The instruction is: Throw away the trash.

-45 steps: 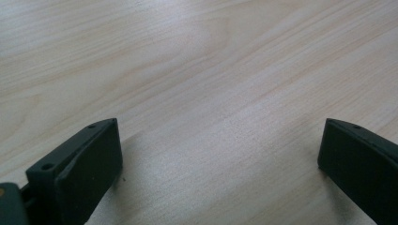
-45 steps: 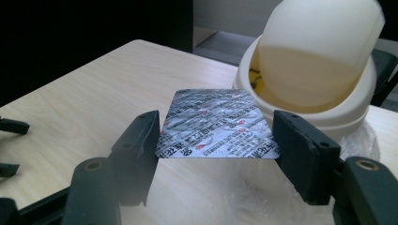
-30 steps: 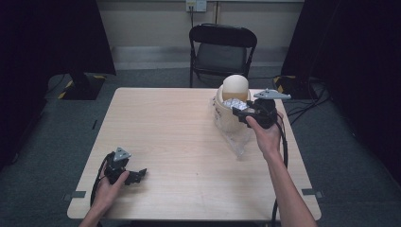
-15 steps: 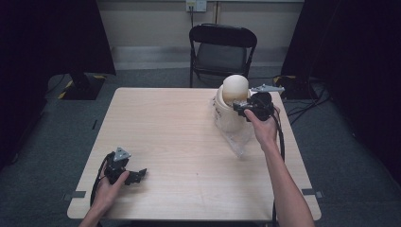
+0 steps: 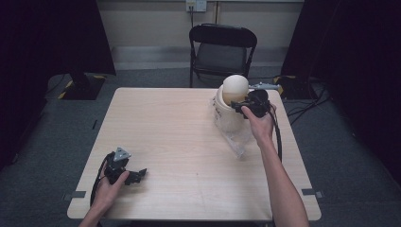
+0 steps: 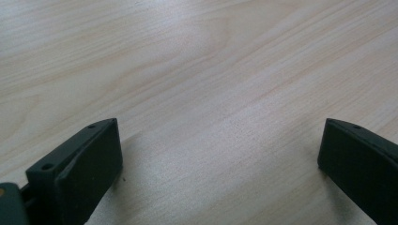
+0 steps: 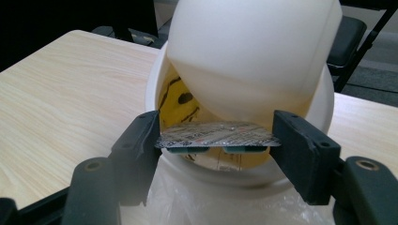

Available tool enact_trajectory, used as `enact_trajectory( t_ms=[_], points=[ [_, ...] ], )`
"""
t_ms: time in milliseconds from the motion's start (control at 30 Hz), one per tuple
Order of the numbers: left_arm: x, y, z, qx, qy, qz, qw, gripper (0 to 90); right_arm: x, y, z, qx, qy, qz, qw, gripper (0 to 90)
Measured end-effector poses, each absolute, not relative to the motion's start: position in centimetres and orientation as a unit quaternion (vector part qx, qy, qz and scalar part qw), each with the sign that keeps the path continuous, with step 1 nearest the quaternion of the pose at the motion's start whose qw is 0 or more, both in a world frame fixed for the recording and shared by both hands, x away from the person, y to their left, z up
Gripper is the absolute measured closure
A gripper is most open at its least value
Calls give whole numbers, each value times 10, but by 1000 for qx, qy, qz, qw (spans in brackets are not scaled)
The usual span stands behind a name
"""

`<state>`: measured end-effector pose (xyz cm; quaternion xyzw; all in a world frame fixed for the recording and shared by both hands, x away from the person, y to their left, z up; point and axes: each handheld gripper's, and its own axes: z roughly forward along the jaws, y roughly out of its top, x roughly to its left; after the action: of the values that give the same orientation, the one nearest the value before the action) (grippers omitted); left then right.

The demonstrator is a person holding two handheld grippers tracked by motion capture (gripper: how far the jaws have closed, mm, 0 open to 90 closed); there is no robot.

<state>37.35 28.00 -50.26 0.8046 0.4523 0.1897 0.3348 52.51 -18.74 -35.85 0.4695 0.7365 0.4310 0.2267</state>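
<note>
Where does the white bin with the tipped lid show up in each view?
High view: the white bin stands at the table's far right, beside the right gripper.
Left gripper view: not in it; bare table between spread jaws.
Right gripper view: centre top, just behind the blister pack in the jaws.
Shared landmark: the pale wooden table.

A light wooden table (image 5: 170,137) stands on grey carpet (image 5: 52,142). A black folding chair (image 5: 222,49) sits beyond it at twelve o'clock. Dark curtains (image 5: 47,38) hang at ten and two o'clock.
</note>
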Motion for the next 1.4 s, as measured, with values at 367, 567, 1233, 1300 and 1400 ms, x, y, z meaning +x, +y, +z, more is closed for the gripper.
enact_trajectory(
  t_ms=[367, 567, 1233, 1300, 1400],
  points=[
    [373, 280, -503, 805, 452, 190, 334, 0, 538, -175, -356, 468, 749, 411, 225, 343],
    [373, 280, -503, 805, 452, 190, 335, 0, 543, -174, -363, 480, 746, 407, 218, 344],
    [377, 279, -503, 801, 456, 188, 339, 0, 537, -183, -363, 482, 732, 433, 212, 265],
    [378, 278, -503, 802, 455, 190, 336, 0, 535, -183, -363, 481, 731, 436, 210, 237],
    [378, 278, -503, 803, 455, 190, 336, 0, 533, -183, -363, 478, 733, 435, 212, 214]
  ],
)
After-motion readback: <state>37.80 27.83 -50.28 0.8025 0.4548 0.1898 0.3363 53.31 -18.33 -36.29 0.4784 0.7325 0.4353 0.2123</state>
